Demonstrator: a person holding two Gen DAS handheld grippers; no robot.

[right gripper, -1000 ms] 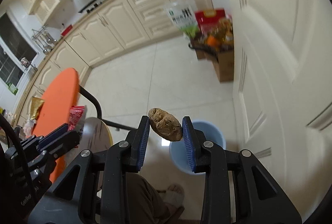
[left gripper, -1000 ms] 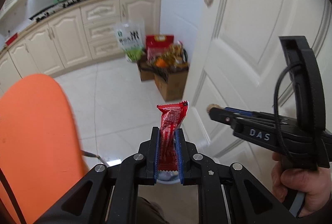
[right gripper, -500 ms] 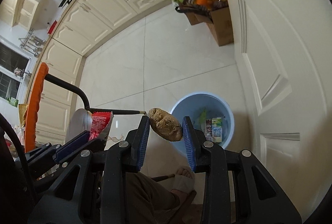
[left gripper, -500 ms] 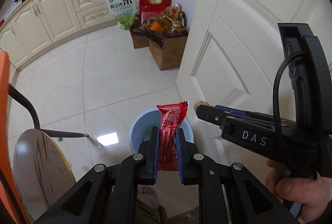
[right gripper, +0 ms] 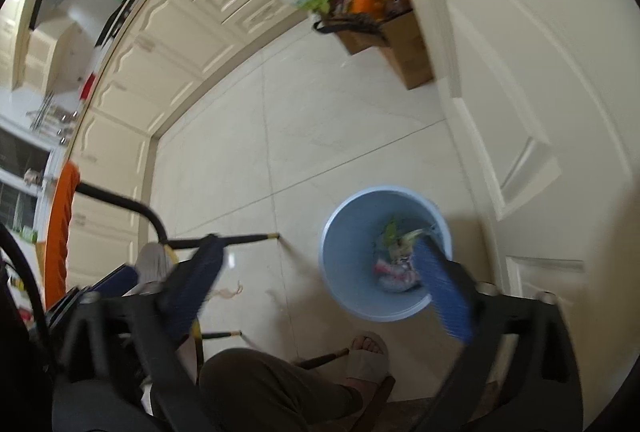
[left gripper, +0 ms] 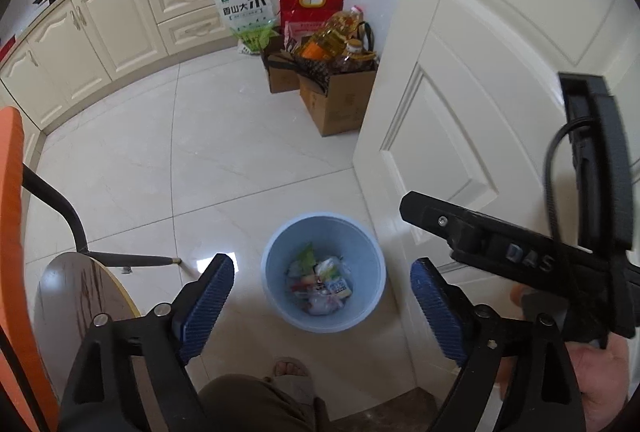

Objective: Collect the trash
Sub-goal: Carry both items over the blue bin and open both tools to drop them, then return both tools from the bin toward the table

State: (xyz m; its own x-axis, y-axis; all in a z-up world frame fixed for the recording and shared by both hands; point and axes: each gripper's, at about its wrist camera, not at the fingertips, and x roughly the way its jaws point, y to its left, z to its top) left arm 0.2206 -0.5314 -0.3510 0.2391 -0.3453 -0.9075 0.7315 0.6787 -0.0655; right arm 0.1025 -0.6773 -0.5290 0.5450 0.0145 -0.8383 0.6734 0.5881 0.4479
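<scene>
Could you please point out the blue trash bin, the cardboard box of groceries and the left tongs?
blue trash bin (left gripper: 360,308): left wrist view, bare inner wall on the right.
cardboard box of groceries (left gripper: 340,104): left wrist view, its front face.
left tongs (left gripper: 320,296): left wrist view, midway between the open fingertips.

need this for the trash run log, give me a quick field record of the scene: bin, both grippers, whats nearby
bin: light blue round bin on the tiled floor, beside the white door
bin contents: mixed wrappers at the bottom
left gripper: above the bin, jaws just opened, nothing between them
right gripper: jaws just opened, empty, blurred
nearby: cardboard boxes of groceries, rice bag, cream cabinets, orange chair
person: sandalled foot next to the bin
</scene>
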